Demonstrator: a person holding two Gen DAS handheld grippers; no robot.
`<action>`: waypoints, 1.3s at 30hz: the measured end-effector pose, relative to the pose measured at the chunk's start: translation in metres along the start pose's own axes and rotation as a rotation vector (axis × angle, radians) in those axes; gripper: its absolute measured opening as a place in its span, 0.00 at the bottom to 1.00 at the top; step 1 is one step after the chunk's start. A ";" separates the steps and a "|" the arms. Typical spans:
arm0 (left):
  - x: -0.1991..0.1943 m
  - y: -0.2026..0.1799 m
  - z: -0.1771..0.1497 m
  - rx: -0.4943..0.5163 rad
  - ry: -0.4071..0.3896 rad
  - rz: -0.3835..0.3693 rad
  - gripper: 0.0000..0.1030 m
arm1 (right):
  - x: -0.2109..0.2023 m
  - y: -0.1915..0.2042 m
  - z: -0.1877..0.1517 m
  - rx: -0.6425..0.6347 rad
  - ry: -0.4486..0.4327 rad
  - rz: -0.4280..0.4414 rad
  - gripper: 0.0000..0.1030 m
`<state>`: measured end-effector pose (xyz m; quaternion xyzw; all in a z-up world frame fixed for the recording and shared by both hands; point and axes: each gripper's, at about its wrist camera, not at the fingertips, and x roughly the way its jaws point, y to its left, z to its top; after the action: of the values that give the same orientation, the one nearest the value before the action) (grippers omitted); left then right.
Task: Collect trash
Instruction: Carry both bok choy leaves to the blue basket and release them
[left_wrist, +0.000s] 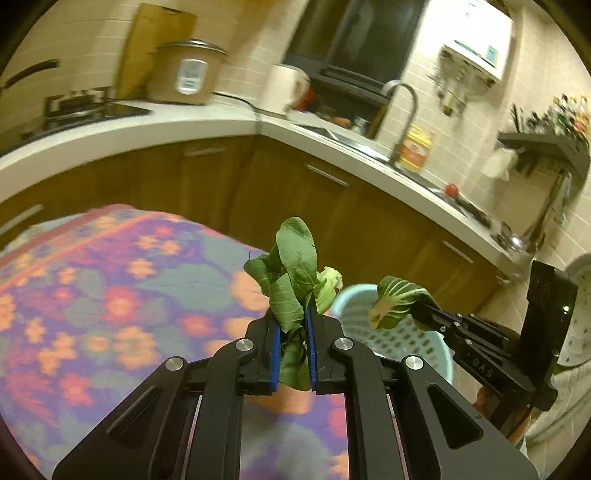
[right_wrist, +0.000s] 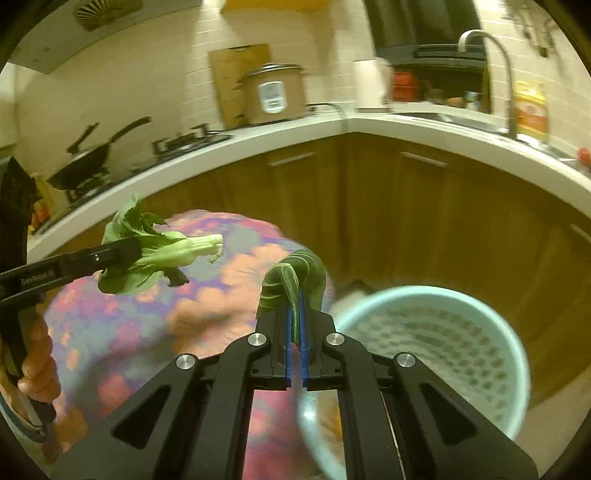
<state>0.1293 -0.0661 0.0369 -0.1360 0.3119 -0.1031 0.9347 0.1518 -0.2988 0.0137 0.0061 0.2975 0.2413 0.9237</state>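
The left gripper (left_wrist: 291, 325) is clamped on a bunch of bok choy (left_wrist: 295, 273), whose leaves stand up past the blue pads while its lower end is hidden between the fingers; from the right wrist view the same bunch (right_wrist: 162, 251) juts sideways, pale stalk end outward. The right gripper (right_wrist: 294, 325) is pinched together on a single dark green leaf (right_wrist: 295, 277), which curls over the fingertips; in the left wrist view that leaf (left_wrist: 395, 299) covers the tips. Both are held above the far edge of a table with a flowered cloth (left_wrist: 110, 280), beside a pale blue perforated waste basket (right_wrist: 509, 332) on the floor just off the table's far right corner. The basket's inside is blurred, so its contents cannot be made out. The kitchen counter (left_wrist: 155, 122) behind is smeared too.
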 end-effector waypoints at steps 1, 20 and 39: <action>0.009 -0.009 -0.003 0.004 0.013 -0.018 0.09 | -0.006 -0.011 -0.004 0.013 0.002 -0.023 0.01; 0.082 -0.083 -0.039 0.076 0.137 -0.129 0.41 | 0.014 -0.094 -0.059 0.201 0.255 -0.156 0.13; -0.002 -0.034 -0.040 0.061 -0.002 -0.043 0.41 | -0.045 -0.026 -0.045 0.112 0.065 -0.147 0.53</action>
<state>0.0997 -0.1047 0.0182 -0.1143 0.3045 -0.1327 0.9363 0.1063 -0.3483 -0.0028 0.0278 0.3402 0.1559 0.9269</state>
